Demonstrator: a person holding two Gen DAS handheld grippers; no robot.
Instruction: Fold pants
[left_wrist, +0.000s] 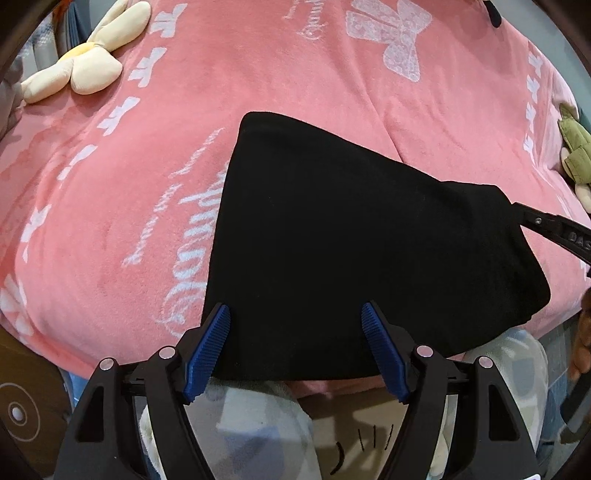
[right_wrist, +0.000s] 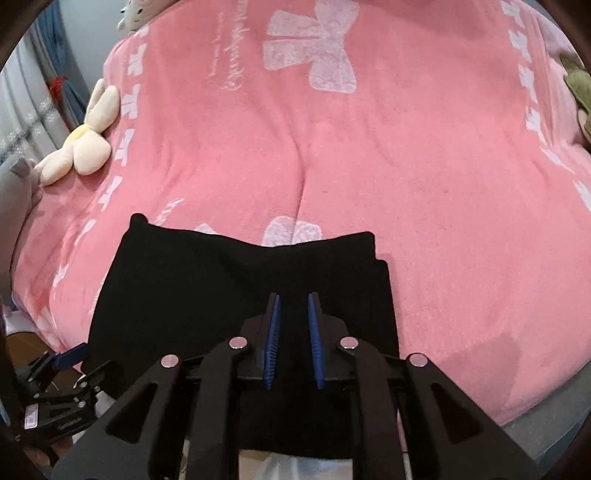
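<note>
Left gripper (left_wrist: 295, 317) spread over folded black pants (left_wrist: 351, 240); right gripper (right_wrist: 294, 310) nearly pressed together, pinching nothing

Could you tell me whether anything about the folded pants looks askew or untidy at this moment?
Slightly. The black pants lie folded on the pink blanket, but at their far right corner the layers do not line up: one edge steps out past the other.

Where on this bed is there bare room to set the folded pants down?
Free: the pink blanket beyond and right of the black pants, up to the white bow print. Crowded: left edge by the flower plush, right edge by the green plush.
</note>
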